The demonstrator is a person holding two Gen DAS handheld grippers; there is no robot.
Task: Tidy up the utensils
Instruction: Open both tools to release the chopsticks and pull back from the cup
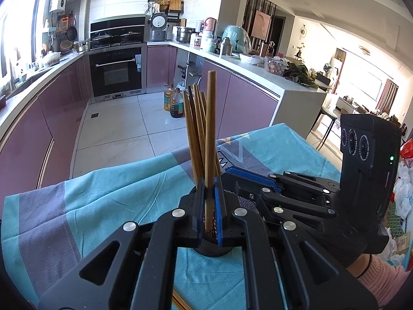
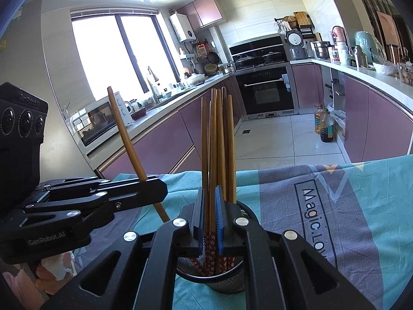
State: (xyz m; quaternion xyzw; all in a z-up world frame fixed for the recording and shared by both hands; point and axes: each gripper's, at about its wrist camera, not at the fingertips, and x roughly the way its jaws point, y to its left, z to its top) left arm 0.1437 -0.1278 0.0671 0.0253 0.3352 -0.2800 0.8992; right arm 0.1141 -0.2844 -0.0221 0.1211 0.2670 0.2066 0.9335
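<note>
Holding one brown wooden chopstick [image 1: 210, 139], left claw [image 1: 210, 206] is clamped shut above the black mesh cup [image 1: 215, 250] on the teal-clothed bench [image 1: 103, 201]. Right wrist view: right claw [image 2: 209, 222] pinches a cup chopstick [image 2: 213, 155]. Risk: tilted stick misses the rim, or the cup tips.

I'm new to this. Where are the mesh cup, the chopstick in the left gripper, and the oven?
mesh cup [image 2: 227, 283]: right wrist view, front wall.
chopstick [image 1: 210, 139]: left wrist view, mid-shaft.
oven [image 1: 116, 73]: left wrist view, door glass.
</note>
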